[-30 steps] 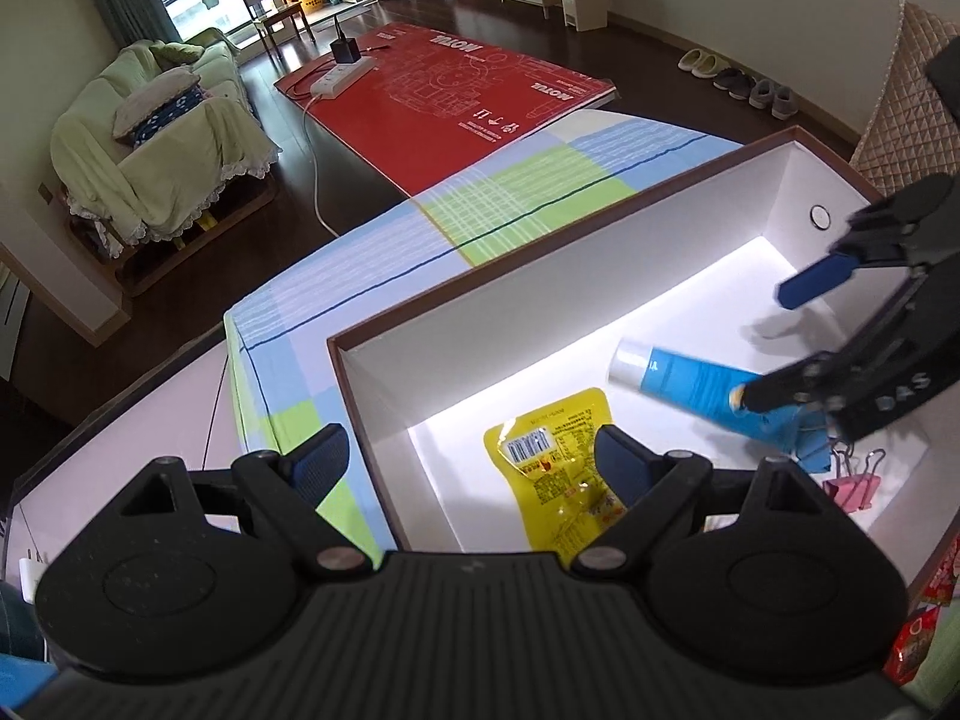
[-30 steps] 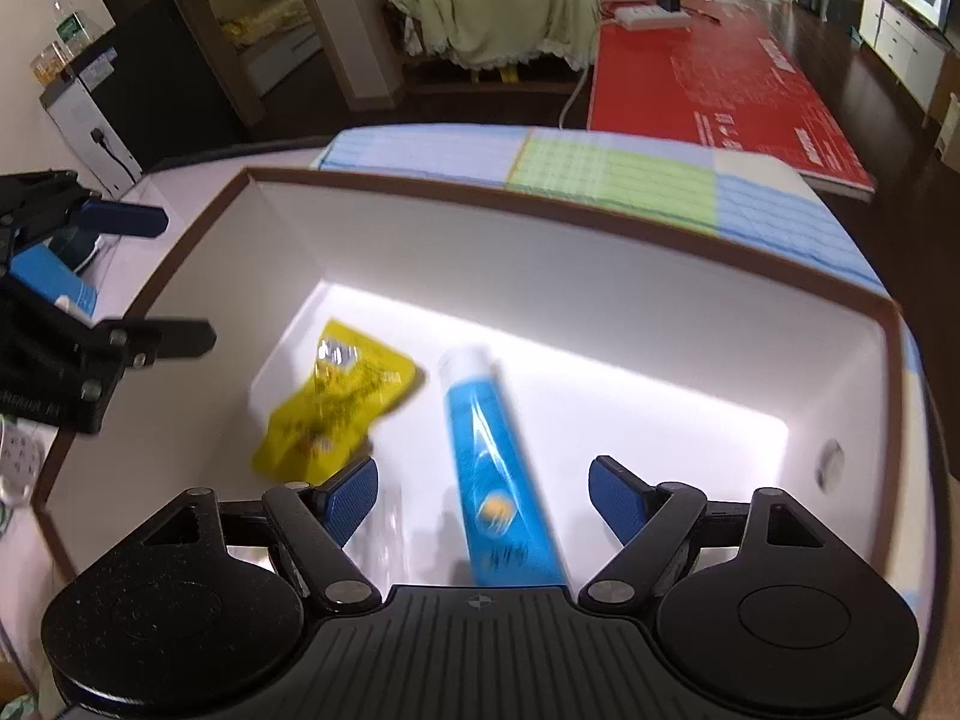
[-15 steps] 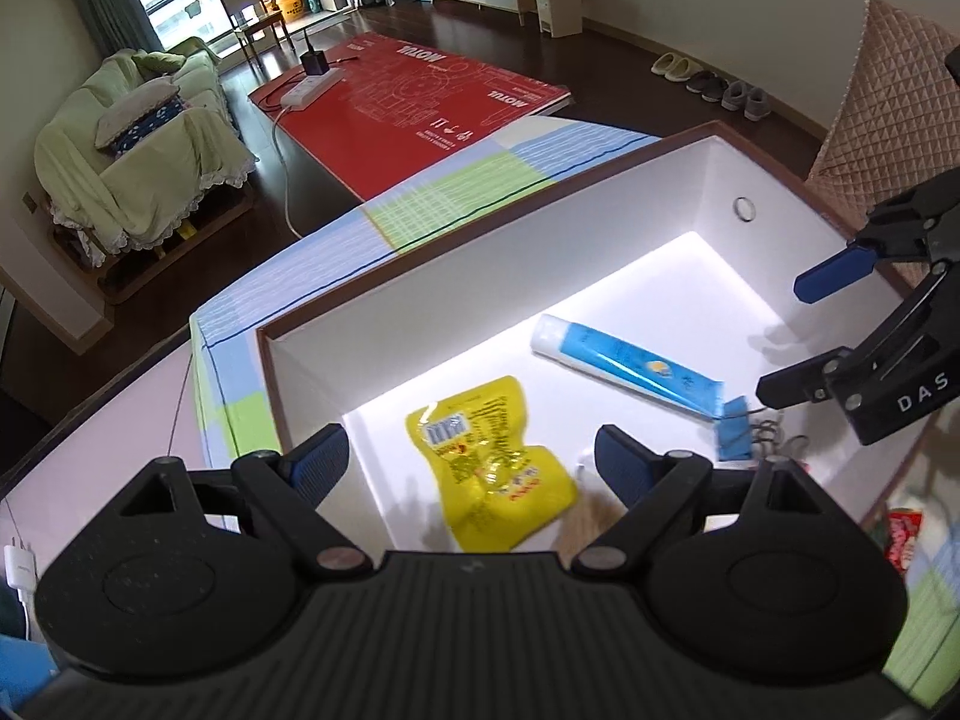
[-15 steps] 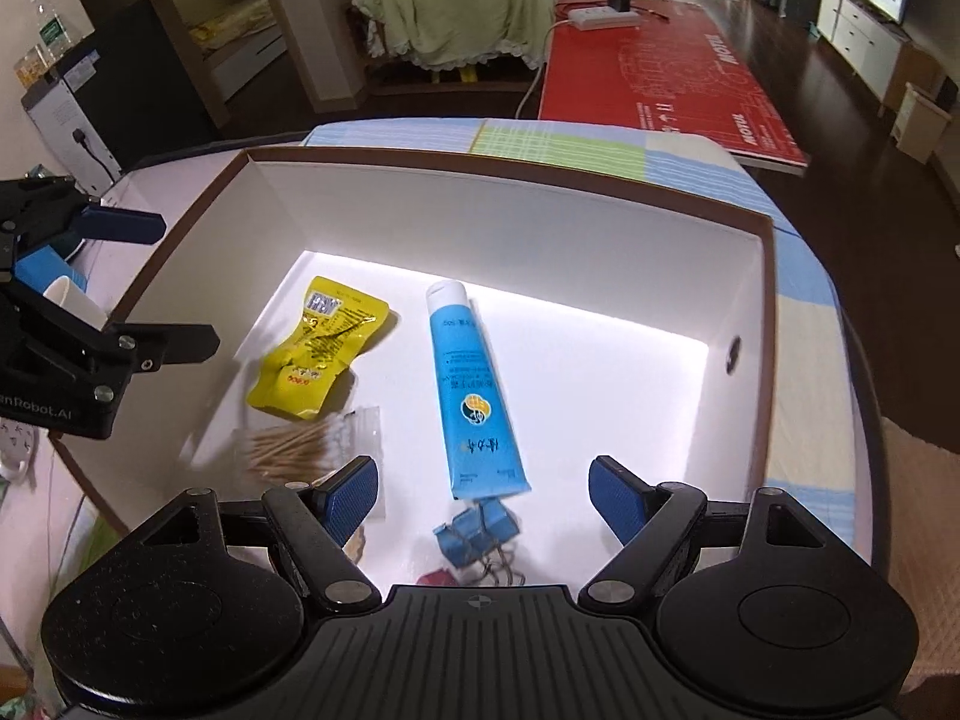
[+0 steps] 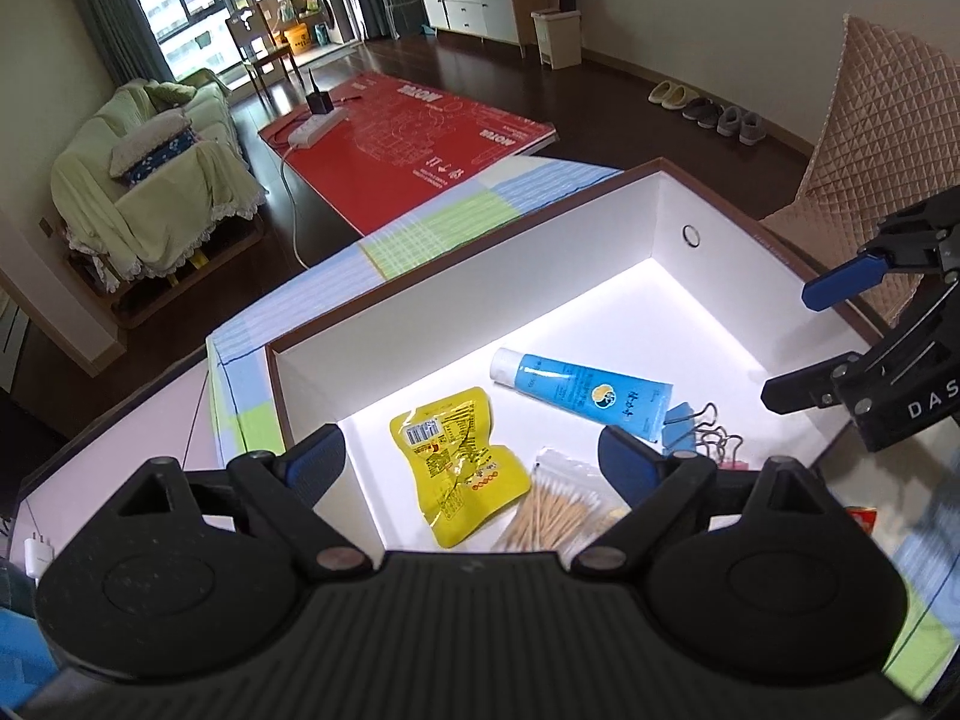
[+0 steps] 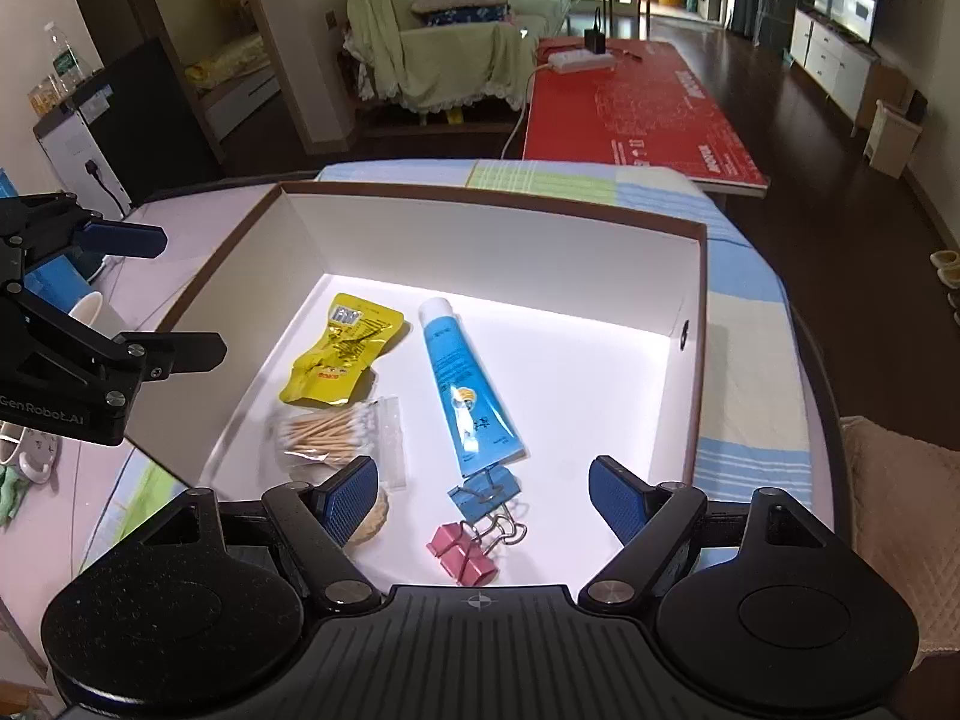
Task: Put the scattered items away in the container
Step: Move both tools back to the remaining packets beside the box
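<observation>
Daylit from the windows (image 5: 198,6) at the far end of the room; dim, brownish elsewhere. Blown-out white glare across the floor of the box (image 6: 576,360), with its near walls in soft shadow. Strong fisheye bending and dark vignetting at the corners of both views. Sharp at centre; slight smear on the cotton swabs (image 6: 327,429).

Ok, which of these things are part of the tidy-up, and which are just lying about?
Job:
box
yellow sachet
blue tube
cotton swabs
blue clip
pink clip

Lying about:
white cup
red board
sofa
slippers
</observation>
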Available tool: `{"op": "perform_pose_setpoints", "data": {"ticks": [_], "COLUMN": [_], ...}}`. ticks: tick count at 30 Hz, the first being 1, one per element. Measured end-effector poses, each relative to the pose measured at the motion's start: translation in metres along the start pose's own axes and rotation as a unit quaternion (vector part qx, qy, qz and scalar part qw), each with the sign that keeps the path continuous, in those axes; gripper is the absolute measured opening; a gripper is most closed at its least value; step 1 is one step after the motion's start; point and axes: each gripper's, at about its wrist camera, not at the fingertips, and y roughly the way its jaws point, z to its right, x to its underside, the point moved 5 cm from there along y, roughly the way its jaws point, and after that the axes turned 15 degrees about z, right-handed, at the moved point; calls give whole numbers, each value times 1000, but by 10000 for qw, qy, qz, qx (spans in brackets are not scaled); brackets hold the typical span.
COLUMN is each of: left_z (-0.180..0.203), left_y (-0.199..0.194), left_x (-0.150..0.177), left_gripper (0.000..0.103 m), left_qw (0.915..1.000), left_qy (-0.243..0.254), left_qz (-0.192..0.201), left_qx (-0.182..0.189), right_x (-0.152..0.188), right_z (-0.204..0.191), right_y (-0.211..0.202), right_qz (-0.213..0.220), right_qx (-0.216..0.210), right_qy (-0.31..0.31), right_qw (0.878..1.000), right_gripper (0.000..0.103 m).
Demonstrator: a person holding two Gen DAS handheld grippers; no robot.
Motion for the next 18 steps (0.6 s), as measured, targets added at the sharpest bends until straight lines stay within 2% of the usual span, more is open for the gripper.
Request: {"op": "perform_pose_setpoints", "data": {"ticks": [11, 18], "left_z": [16, 23], "left_y": [-43, -74], "left_x": [1, 25], "left_gripper": [91, 91], "left_qw": [9997, 9993], "left_qy": [-15, -269], "left_qz": [211, 241], "left_qx": [-109, -112], "right_x": [5, 21], "right_z": [-4, 4], "right_y": [-52, -89], "right_qz": [493, 764], "right_qx": [62, 75], "right_qy": [87, 276], "right_qw": [9987, 9967], "right_gripper": [80, 80]}}
